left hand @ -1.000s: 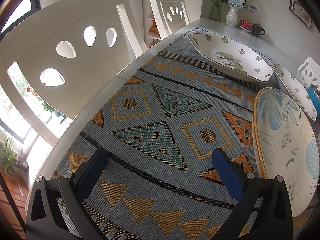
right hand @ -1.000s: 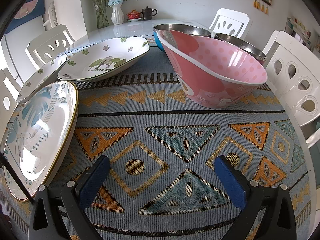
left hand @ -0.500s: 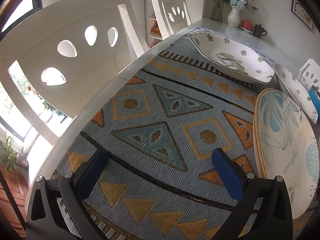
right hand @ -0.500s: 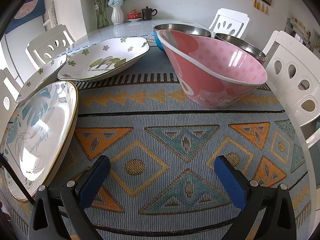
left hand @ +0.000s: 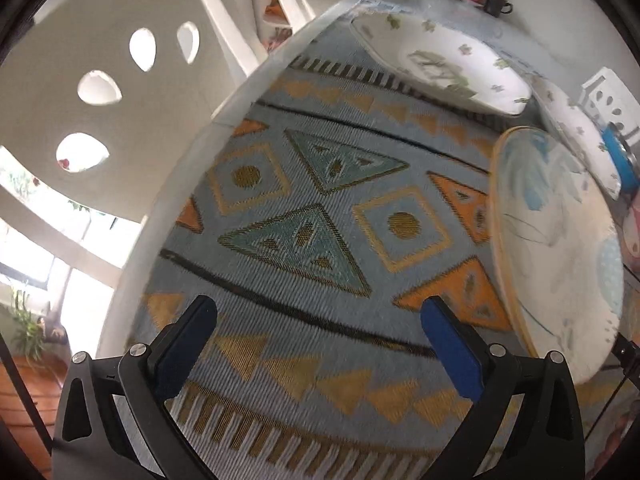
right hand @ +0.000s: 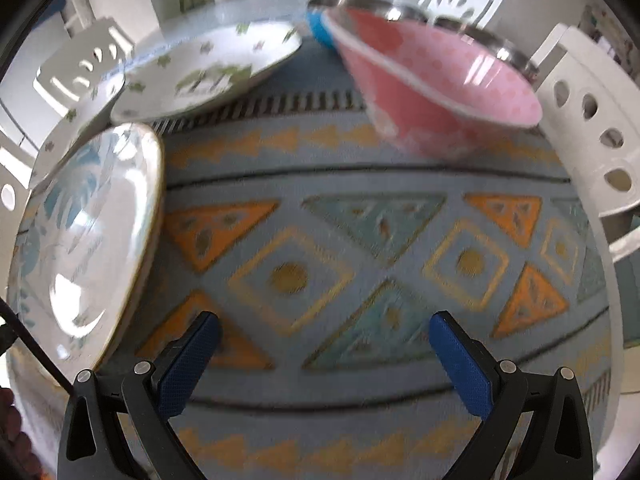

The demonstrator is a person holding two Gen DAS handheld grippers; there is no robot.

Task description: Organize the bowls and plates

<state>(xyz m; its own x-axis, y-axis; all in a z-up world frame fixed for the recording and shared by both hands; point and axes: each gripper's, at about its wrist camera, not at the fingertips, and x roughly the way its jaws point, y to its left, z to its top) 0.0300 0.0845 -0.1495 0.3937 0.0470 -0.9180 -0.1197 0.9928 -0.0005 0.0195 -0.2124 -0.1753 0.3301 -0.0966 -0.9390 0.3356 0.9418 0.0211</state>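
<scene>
Two grippers, left gripper (left hand: pixel 318 318) and right gripper (right hand: pixel 324 334), both jaws wide and holding nothing over the patterned cloth (right hand: pixel 360 240). Pink bowl (right hand: pixel 436 84) looks empty, leaf plate (right hand: pixel 88 232) bare too. Steel bowls (right hand: pixel 496 48) mostly hidden behind pink one, kinda blurry.

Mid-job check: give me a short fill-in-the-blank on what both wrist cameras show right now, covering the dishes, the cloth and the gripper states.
1. Both the left gripper and the right gripper are ____ and hold nothing.
2. The bowl with the white rim is coloured ____.
3. The gold-rimmed plate carries a leaf design in ____.
4. The patterned cloth under the dishes shows diamonds and ____.

Missing words: open; pink; blue; triangles
</scene>
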